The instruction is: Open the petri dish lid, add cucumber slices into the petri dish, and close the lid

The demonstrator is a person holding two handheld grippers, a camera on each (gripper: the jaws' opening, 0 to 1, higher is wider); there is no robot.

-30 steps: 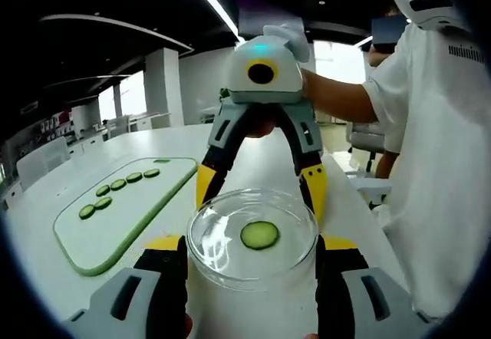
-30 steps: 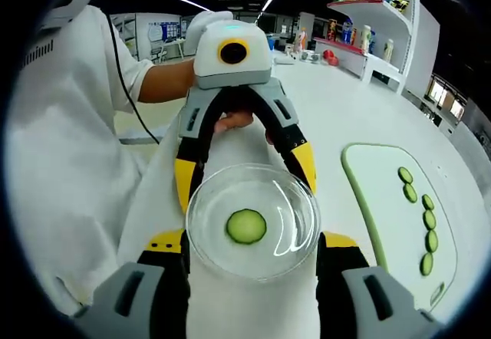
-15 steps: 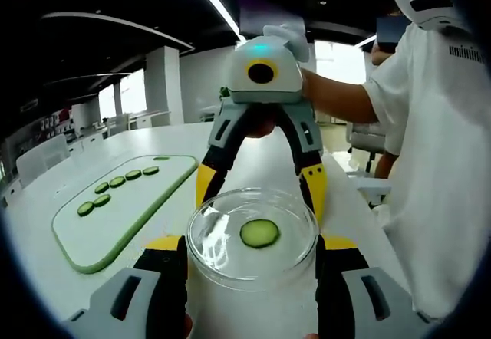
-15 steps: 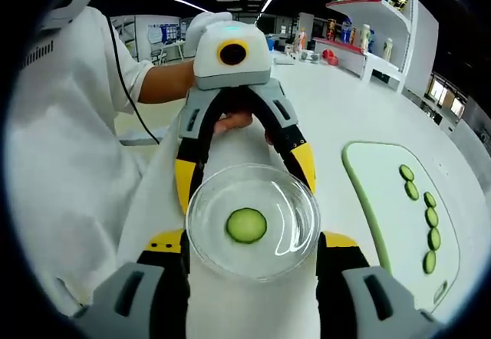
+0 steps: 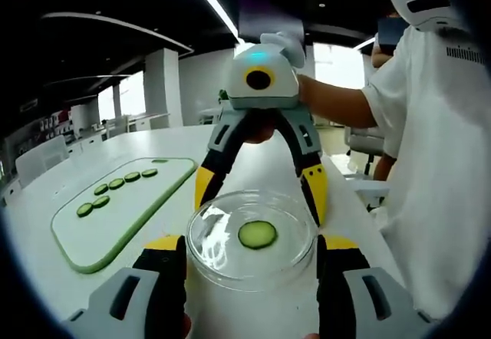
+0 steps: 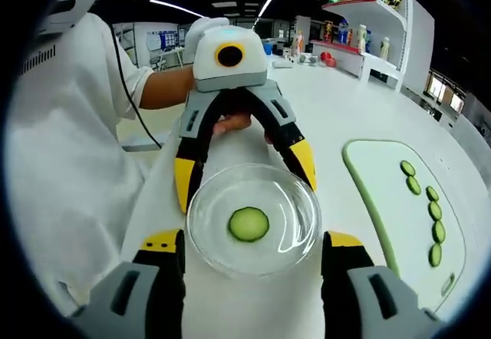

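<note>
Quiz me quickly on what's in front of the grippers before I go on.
1. Fill in: the petri dish sits between the jaws of ___ grippers, the left gripper and the right gripper.
2. True or false: the dish holds two cucumber slices.
3. Where do the spare slices lie? A: in a row on the green-rimmed board. B: on the shelf. C: in the person's hand.

Key: 1 both. 2 false, one cucumber slice lies in it. 3 A.

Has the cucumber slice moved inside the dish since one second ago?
No. The slice sits near the middle of the dish, as before; only the cameras shifted slightly.
</note>
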